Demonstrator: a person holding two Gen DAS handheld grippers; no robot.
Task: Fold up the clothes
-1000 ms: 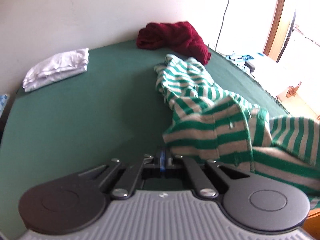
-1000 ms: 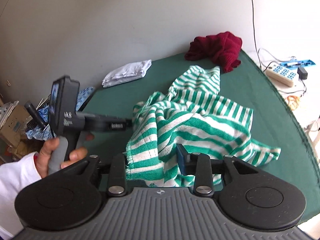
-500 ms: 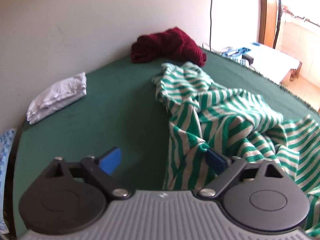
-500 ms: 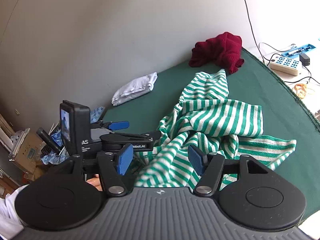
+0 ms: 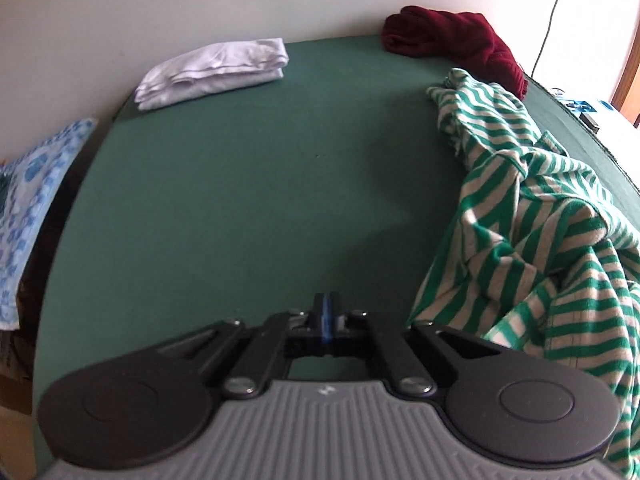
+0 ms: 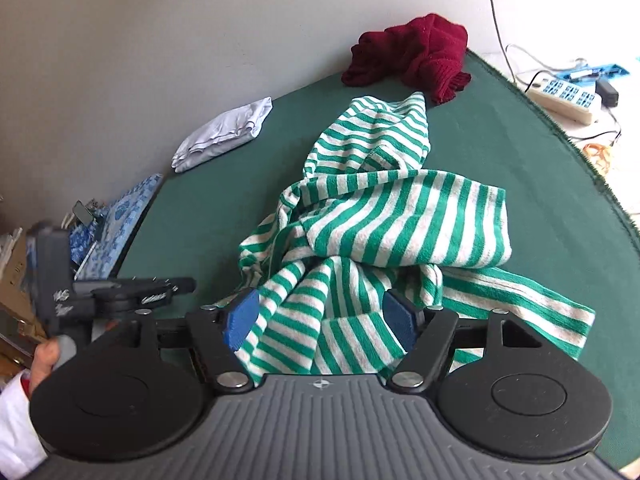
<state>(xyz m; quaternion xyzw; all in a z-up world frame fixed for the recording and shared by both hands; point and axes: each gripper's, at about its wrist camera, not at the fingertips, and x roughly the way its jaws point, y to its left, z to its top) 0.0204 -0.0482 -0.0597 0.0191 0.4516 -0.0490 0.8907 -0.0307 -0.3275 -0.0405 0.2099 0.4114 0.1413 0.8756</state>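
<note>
A green-and-white striped garment lies crumpled on the green table. My right gripper is open, its blue pads standing on either side of the garment's near fold without pinching it. In the left wrist view the striped garment lies to the right. My left gripper is shut with nothing in it, over bare table just left of the cloth. The right wrist view also shows the left gripper, held by a hand.
A folded white garment sits at the table's far left by the wall. A dark red garment is bunched at the far edge. A blue patterned cloth lies off the left edge. A power strip and cables lie off the right edge.
Both grippers let go of the striped garment. The left one then shut empty and swung left, away from the cloth. The right one stays open over the near fold.
</note>
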